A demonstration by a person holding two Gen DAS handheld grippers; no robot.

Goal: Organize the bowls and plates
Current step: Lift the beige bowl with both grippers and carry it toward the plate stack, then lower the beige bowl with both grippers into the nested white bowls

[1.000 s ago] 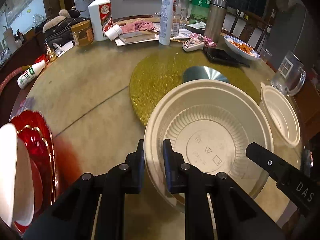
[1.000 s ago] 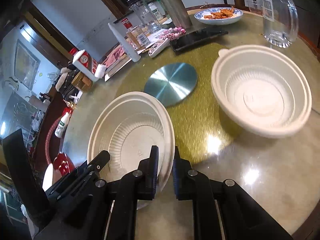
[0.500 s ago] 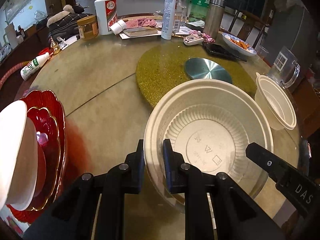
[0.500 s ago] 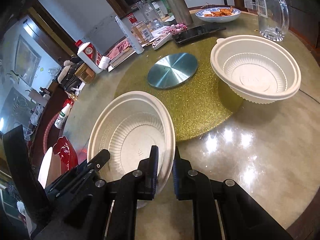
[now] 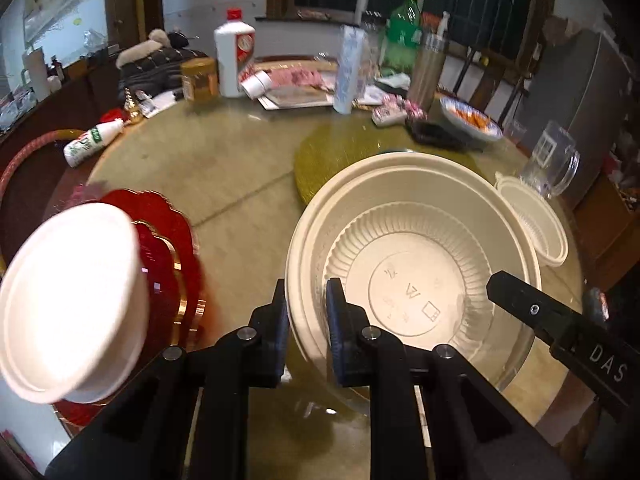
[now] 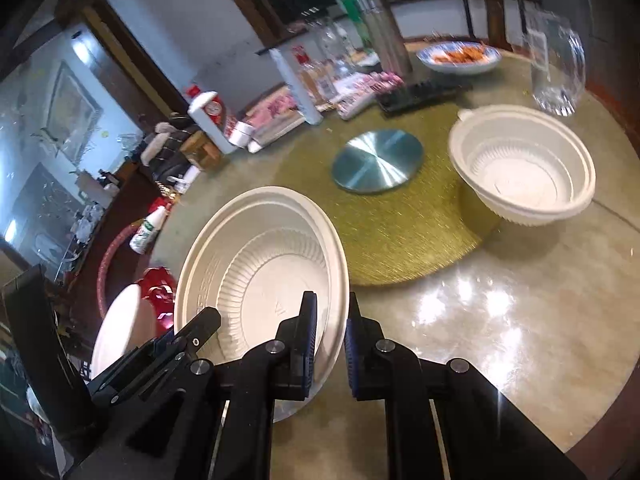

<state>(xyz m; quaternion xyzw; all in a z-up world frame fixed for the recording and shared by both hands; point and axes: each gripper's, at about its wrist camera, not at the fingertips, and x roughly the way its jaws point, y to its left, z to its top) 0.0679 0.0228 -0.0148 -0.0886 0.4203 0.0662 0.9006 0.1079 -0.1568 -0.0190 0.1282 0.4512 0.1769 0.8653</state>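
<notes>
A large cream ribbed bowl [image 5: 416, 264] [image 6: 264, 264] hangs above the round table, held from both sides. My left gripper [image 5: 307, 300] is shut on its left rim, and my right gripper [image 6: 331, 316] is shut on its right rim. In the left wrist view the right gripper's finger [image 5: 532, 308] crosses the bowl's right edge. A white bowl [image 5: 76, 300] [image 6: 120, 332] sits on stacked red plates [image 5: 172, 260] [image 6: 158, 292] at the left. A second, deeper cream bowl [image 6: 524, 172] [image 5: 536, 224] rests at the right, partly on the gold mat [image 6: 392, 232].
A steel disc [image 6: 378, 160] lies mid-mat. A glass mug [image 6: 556, 68], a blue-rimmed dish of food [image 6: 460, 58], a dark remote [image 6: 420, 92], bottles, a thermos [image 5: 428, 68] and a white liquor bottle [image 5: 234, 56] crowd the far side. A small white bottle [image 5: 94, 142] lies at the left edge.
Both grippers have carried the large bowl up and to the left, towards the red plates; the white bowl on them now looms larger, and the deeper bowl has dropped back at the right.
</notes>
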